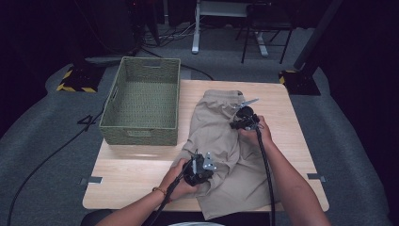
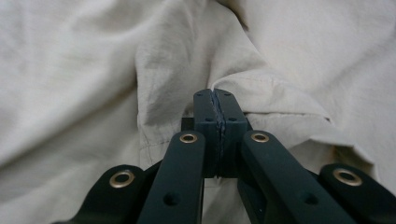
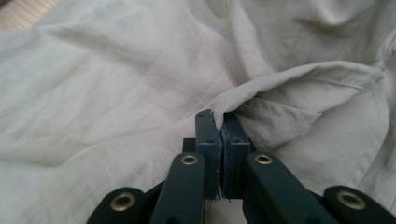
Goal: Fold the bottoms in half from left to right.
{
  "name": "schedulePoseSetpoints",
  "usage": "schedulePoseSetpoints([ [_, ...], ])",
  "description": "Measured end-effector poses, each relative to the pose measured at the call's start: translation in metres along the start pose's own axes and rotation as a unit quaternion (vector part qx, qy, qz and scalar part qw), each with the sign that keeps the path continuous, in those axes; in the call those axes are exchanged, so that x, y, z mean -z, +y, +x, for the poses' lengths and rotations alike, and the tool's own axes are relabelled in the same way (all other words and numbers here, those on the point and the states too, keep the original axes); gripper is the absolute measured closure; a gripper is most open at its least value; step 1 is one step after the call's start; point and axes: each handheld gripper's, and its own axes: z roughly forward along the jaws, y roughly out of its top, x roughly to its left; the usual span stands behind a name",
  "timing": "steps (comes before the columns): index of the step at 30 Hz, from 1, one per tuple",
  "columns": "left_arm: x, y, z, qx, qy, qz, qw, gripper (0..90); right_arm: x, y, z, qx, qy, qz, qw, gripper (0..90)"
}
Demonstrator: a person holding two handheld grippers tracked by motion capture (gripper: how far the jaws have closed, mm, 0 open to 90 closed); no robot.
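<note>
A pair of beige shorts [image 1: 221, 141] is spread rumpled on the wooden table [image 1: 136, 174], right of a woven basket [image 1: 143, 101]. A fold near the front edge is pinched in the closed left gripper [image 2: 218, 100]. Another fold, farther back, is clamped in the closed right gripper [image 3: 218, 122].

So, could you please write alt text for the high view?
A person's two black grippers, left and right, pinch crumpled beige fabric shorts on a light wooden table. A green woven basket stands at the table's far left.
</note>
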Motion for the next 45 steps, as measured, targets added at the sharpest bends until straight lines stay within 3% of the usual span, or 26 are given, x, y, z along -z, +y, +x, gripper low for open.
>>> schedulePoseSetpoints([
  [5,0.026,0.026,-0.005,-0.030,-0.013,-0.051,0.9981,89.5,0.027,0.010,-0.003,-0.007,-0.005,-0.030,0.9995,89.3],
  [10,0.035,0.067,-0.021,-0.063,-0.039,-0.097,0.9925,89.1,0.056,0.018,-0.017,-0.019,-0.030,-0.041,0.9985,89.2],
  [13,0.027,0.089,-0.036,-0.079,-0.051,-0.116,0.9888,87.8,0.069,0.018,-0.026,-0.029,-0.049,-0.042,0.9975,89.1],
  [15,0.014,0.102,-0.046,-0.085,-0.067,-0.113,0.9877,83.9,0.073,0.014,-0.033,-0.033,-0.058,-0.035,0.9971,88.6],
  [19,-0.032,0.109,-0.066,-0.092,-0.095,-0.068,0.9889,69.5,0.063,-0.001,-0.046,-0.036,-0.076,-0.005,0.9964,85.6],
  [21,-0.048,0.107,-0.070,-0.091,-0.102,-0.052,0.9893,64.0,0.053,-0.012,-0.052,-0.034,-0.083,0.012,0.9959,81.4],
  [23,-0.052,0.105,-0.069,-0.083,-0.112,-0.052,0.9889,53.9,0.045,-0.023,-0.058,-0.038,-0.088,0.018,0.9953,74.0],
  [24,-0.051,0.103,-0.068,-0.082,-0.121,-0.052,0.9879,50.3,0.042,-0.028,-0.060,-0.037,-0.086,0.021,0.9953,69.0],
  [26,-0.041,0.096,-0.065,-0.076,-0.107,-0.059,0.9895,37.7,0.038,-0.037,-0.062,-0.038,-0.090,0.020,0.9950,49.7],
  [27,-0.034,0.090,-0.062,-0.073,-0.105,-0.066,0.9896,27.8,0.039,-0.042,-0.063,-0.041,-0.091,0.015,0.9950,46.0],
  [28,-0.023,0.082,-0.057,-0.070,-0.095,-0.077,0.9900,23.3,0.042,-0.046,-0.063,-0.047,-0.088,0.009,0.9950,42.0],
  [29,-0.014,0.074,-0.052,-0.067,-0.085,-0.087,0.9903,22.4,0.047,-0.052,-0.062,-0.046,-0.091,-0.005,0.9948,36.7],
  [32,0.007,0.050,-0.038,-0.065,-0.044,-0.086,0.9932,20.0,0.067,-0.066,-0.053,-0.029,-0.091,-0.024,0.9951,35.8],
  [33,0.012,0.039,-0.031,-0.063,-0.021,-0.076,0.9949,20.0,0.072,-0.070,-0.050,-0.025,-0.086,-0.031,0.9955,35.6],
  [34,0.014,0.032,-0.027,-0.057,-0.016,-0.068,0.9960,20.0,0.082,-0.079,-0.042,-0.021,-0.061,-0.045,0.9969,36.1],
  [36,0.014,0.015,-0.016,-0.043,-0.001,-0.055,0.9976,20.7,0.092,-0.093,-0.029,-0.006,-0.046,-0.049,0.9977,36.0],
  [39,0.003,-0.004,-0.006,-0.031,0.009,-0.028,0.9991,25.3,0.099,-0.122,-0.004,0.022,-0.017,-0.039,0.9988,37.9],
  [40,-0.003,-0.008,-0.004,-0.031,0.010,-0.020,0.9993,27.4,0.099,-0.133,0.002,0.023,-0.022,-0.030,0.9990,38.3],
  [43,-0.015,-0.014,-0.003,-0.032,0.007,-0.010,0.9994,28.9,0.092,-0.158,0.012,0.024,-0.027,-0.001,0.9993,39.3],
  [45,-0.018,-0.015,-0.001,-0.024,-0.002,-0.014,0.9996,28.8,0.090,-0.168,0.011,0.005,-0.017,-0.018,0.9997,39.3],
])
